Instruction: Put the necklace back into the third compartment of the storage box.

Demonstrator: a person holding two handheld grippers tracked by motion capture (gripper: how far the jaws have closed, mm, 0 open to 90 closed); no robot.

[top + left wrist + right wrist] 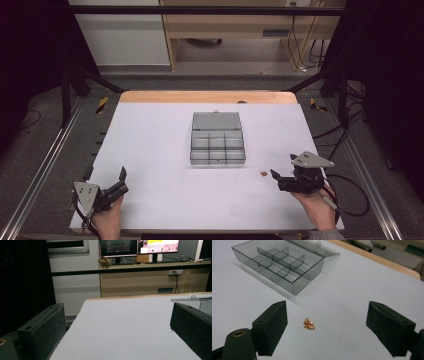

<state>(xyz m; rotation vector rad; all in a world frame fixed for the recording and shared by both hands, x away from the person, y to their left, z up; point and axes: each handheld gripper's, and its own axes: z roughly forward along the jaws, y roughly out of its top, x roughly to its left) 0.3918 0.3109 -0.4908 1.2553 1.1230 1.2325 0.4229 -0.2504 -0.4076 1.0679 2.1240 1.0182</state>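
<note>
Right gripper (325, 327) nearest in its own view: jaws spread wide, nothing between the pads, nothing held. Small copper-coloured trinket (309, 324) lies on the white table (242, 302) just ahead of the gap between the jaws, touching neither. It's a compact clump with a ring at one end; long axis too short to call, ring end sits toward the right jaw side. Beyond it, the clear divided box (279, 267), lid hinged open and lying flat on the far side, long axis running diagonally away to the upper left in that view. High view puts the same trinket (263, 173) as a tiny speck just left of the right gripper (280, 179), near the box's (218, 145) front right corner but apart from it; shape unreadable there. Left gripper (119, 184) sits at the near left table edge, well apart from both, jaws open and empty. Left gripper view adds monitors (138, 247) on a desk past the table, plus an edge of the box lid (190, 299) at right.
</note>
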